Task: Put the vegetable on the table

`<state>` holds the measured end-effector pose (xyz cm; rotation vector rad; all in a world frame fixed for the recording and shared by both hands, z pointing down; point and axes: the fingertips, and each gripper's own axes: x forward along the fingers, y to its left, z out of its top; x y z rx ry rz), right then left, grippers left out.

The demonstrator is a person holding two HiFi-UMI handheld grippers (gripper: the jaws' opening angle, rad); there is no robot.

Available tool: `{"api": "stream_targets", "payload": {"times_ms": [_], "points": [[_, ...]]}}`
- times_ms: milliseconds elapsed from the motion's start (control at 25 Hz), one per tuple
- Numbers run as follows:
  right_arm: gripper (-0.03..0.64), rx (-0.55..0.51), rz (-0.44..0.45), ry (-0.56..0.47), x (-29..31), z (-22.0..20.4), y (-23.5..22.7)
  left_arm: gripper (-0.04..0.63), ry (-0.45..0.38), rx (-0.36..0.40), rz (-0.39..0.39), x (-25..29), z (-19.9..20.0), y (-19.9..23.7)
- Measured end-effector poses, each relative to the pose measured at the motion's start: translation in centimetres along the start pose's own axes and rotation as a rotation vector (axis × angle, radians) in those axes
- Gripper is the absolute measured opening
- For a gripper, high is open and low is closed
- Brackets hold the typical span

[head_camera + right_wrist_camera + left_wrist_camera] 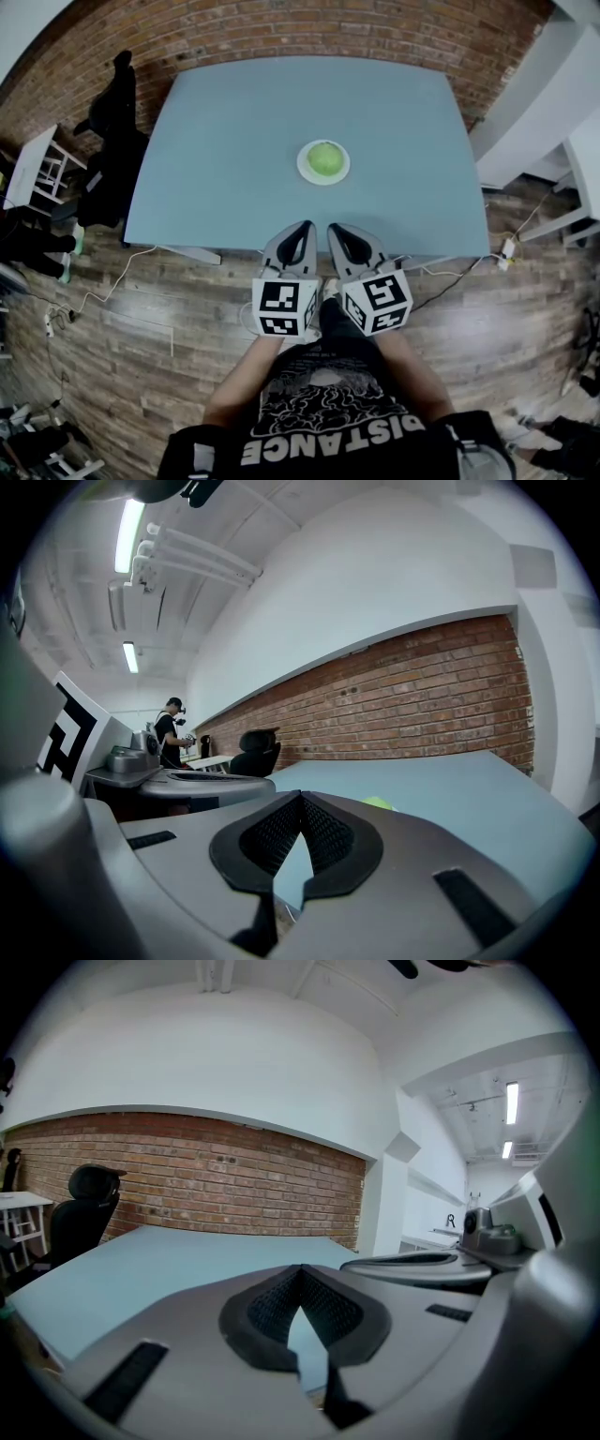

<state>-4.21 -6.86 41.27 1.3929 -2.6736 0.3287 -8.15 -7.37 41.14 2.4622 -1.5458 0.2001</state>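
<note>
A round green vegetable (324, 157) lies on a small white plate (305, 172) near the middle of the pale blue table (225, 141). Both grippers hang side by side just off the table's near edge, short of the plate. My left gripper (304, 230) is shut with nothing in it, its black pads (272, 1307) meeting at the tip. My right gripper (336, 231) is likewise shut and empty. In the right gripper view only a green sliver of the vegetable (380, 802) peeks over the jaws; the left gripper view does not show it.
A black office chair (112, 122) stands at the table's left side, with a white desk (37, 164) beyond it. A brick wall (309, 28) backs the table. White furniture (562, 103) stands to the right. Cables (122, 272) trail over the wooden floor. A person (172, 728) stands far off.
</note>
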Motion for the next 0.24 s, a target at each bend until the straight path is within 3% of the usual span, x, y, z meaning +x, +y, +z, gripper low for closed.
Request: {"api": "stream_targets", "payload": {"times_ms": [240], "points": [[0.008, 0.0, 0.003, 0.0, -0.19, -0.19, 0.45, 0.0, 0.004, 0.011, 0.004, -0.45, -0.25, 0.06]]}}
